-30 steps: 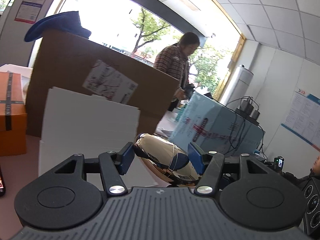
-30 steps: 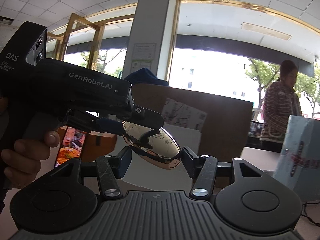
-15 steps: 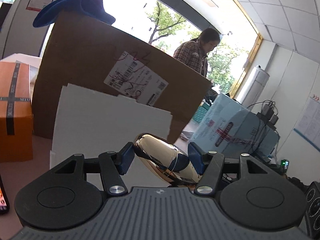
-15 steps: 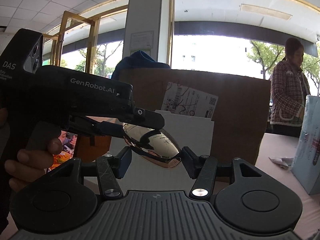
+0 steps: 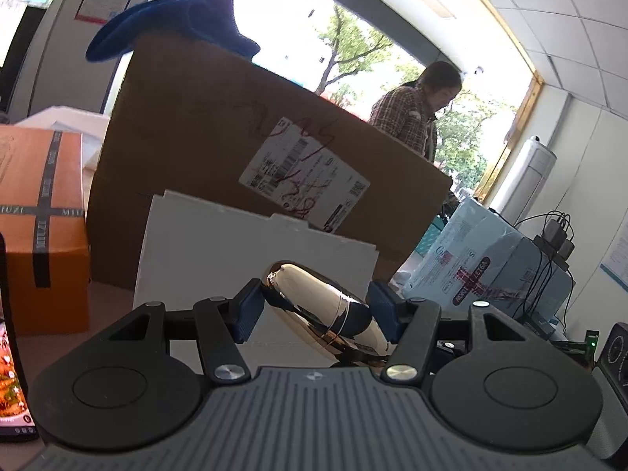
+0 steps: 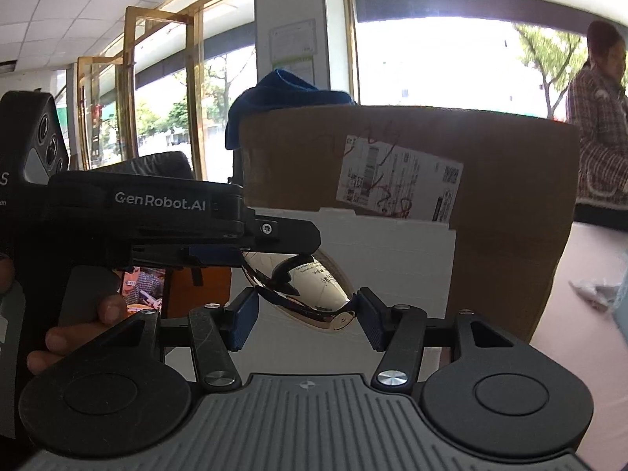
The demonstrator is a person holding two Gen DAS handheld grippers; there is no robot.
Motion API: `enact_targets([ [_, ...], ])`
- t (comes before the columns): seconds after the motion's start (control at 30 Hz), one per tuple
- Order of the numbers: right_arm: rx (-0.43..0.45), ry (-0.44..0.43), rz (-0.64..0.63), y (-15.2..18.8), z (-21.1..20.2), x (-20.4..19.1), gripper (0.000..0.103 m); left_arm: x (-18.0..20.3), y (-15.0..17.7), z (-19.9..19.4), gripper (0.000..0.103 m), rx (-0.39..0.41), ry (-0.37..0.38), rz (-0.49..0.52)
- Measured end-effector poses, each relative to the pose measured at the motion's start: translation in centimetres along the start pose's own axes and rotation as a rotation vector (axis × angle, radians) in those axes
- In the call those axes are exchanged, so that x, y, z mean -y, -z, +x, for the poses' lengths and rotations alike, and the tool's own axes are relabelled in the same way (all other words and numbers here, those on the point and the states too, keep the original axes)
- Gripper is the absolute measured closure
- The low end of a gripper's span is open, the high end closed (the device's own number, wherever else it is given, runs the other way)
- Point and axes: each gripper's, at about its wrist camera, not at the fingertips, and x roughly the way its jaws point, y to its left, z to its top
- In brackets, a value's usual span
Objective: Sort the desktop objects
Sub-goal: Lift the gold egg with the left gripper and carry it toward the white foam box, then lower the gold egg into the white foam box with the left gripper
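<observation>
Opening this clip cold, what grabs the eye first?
A mirror-bright gold bottle, held up between both grippers: the left gripper clamps it, and the right gripper brackets its capped end. Behind it a large cardboard box fills the middle, a blue cloth draped on top.

The left claw (image 5: 316, 308) is raised off the surface, its two blue pads (image 5: 246, 310) pressed against the sides of a shiny gold oval object (image 5: 314, 306), one at the left end and one toward the right. In the right wrist view the left device reaches in from the left, level, with a hand (image 6: 78, 325) curled round its grip and fingertips showing beneath the body. The right claw (image 6: 308, 316) sits just under and near that object; its pads (image 6: 371, 324) stand apart, the right one at the object's tip, though contact cannot be told.
</observation>
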Motion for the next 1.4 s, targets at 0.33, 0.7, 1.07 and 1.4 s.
enact_targets([
  [0.33,-0.171,-0.027,0.111,2.7,2.1,1.9,0.051,-0.4,1.6,3.2,0.049,-0.158,-0.063,-0.013],
  [0.7,-0.271,-0.042,0.135,4.3,3.5,2.1,0.051,-0.7,2.5,4.7,0.048,-0.255,-0.118,-0.017],
  [1.07,-0.323,-0.05,0.13,5.3,4.1,2.2,0.051,-1.1,3.2,5.6,0.047,-0.308,-0.158,-0.029],
  [1.4,-0.316,-0.036,0.09,5.8,4.0,1.9,0.051,-1.5,3.3,5.7,0.046,-0.311,-0.162,-0.044],
])
